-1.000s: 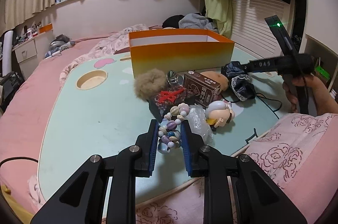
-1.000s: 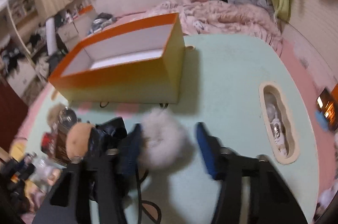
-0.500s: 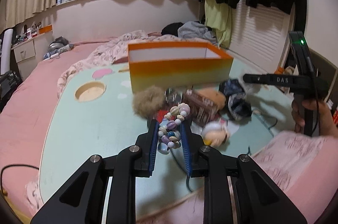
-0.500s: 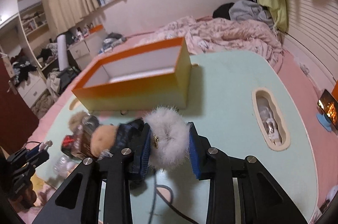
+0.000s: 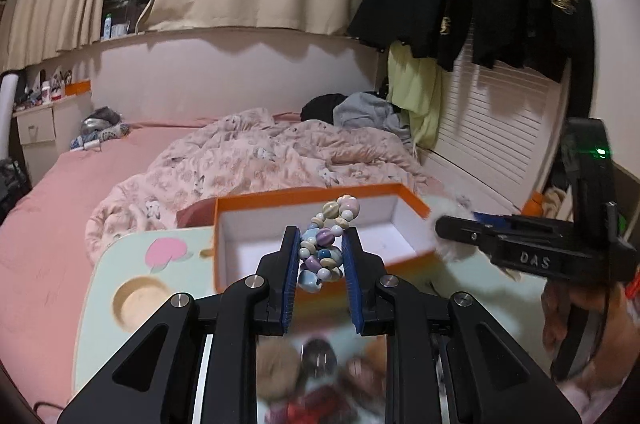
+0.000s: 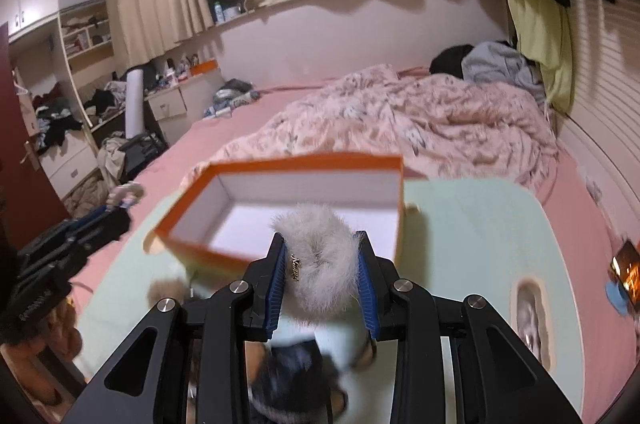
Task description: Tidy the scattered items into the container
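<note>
Left gripper [image 5: 320,256] clamped across the middle of a bead bracelet [image 5: 326,244], held above the near edge of the orange box [image 5: 316,196]; beads look hard, light and likely slippery. Right gripper [image 6: 322,272] squeezes a fur scrunchie [image 6: 320,260] beside the box: soft, light, compressible, best pinched mid-body.

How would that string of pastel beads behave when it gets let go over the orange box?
The bead bracelet is pinched by the left gripper, its loop bunched unevenly, so it is probably floppy and would likely collapse into a heap. The round beads look hard and smooth, so they may clatter and slide a little on the orange box floor.
</note>
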